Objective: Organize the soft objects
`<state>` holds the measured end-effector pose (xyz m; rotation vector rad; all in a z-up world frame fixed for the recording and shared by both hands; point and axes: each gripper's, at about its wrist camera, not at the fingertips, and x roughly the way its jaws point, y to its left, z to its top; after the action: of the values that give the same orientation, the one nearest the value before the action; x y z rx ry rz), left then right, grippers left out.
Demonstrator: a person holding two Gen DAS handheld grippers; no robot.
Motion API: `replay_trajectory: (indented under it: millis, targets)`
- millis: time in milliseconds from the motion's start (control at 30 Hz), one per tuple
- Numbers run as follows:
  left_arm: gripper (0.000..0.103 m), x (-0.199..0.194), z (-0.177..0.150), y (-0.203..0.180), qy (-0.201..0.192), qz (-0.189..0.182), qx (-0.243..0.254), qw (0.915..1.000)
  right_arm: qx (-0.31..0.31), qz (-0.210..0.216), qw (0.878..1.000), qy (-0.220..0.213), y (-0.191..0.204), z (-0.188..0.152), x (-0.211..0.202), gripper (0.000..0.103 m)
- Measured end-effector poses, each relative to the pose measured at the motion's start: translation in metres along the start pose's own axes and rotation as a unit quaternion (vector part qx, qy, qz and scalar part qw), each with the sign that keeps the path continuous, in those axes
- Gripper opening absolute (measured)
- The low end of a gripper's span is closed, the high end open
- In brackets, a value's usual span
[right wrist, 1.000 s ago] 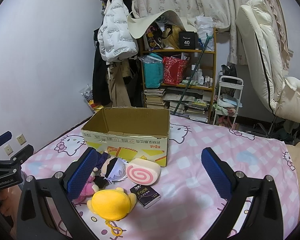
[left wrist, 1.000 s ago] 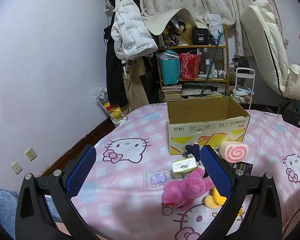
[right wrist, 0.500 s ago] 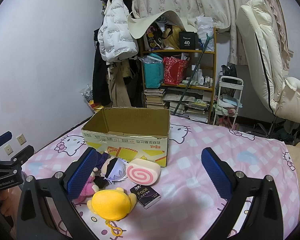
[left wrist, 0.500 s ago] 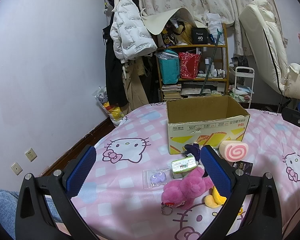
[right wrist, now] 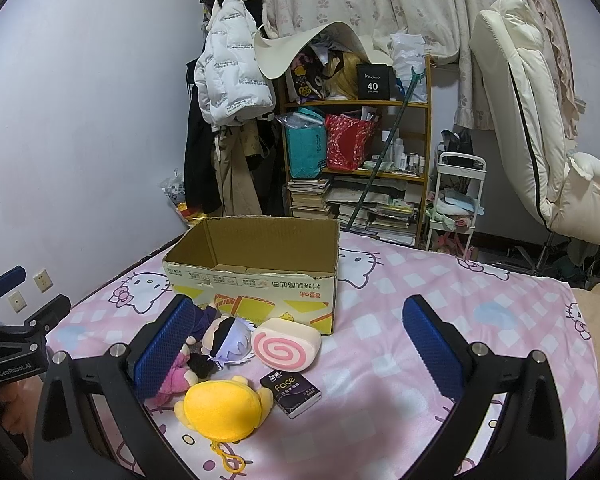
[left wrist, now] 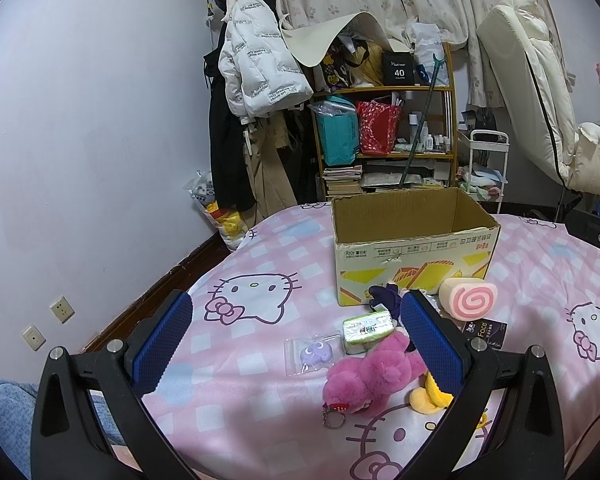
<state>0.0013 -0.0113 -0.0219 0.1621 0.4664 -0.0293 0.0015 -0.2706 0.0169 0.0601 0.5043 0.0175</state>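
While the cardboard box [right wrist: 256, 276] sits empty at twelve o'clock on the bed [right wrist: 420, 320], nothing looks sorted yet. Both the left gripper [left wrist: 296, 340] and right gripper [right wrist: 300, 340] have fingers spread, holding nothing. Before the box lie one pink plush [left wrist: 374, 380], one yellow plush [right wrist: 220, 408], one doll [right wrist: 226, 340], one swirl cushion [right wrist: 286, 344].

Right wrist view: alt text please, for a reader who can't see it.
The open right gripper hovers over a pink bedsheet before an open cardboard box. In front of the box lie a swirl-roll cushion, yellow plush, doll and dark tissue pack.
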Motion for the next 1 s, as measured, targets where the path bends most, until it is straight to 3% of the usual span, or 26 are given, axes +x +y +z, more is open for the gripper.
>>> replay_trajectory:
  millis: [1000]
  targets:
    - [0.102, 0.0009, 0.0052, 0.0026, 0.018, 0.002, 0.011, 0.9998, 0.003, 0.002, 1.0, 0.001, -0.0005, -0.0013, 0.0008, 0.103]
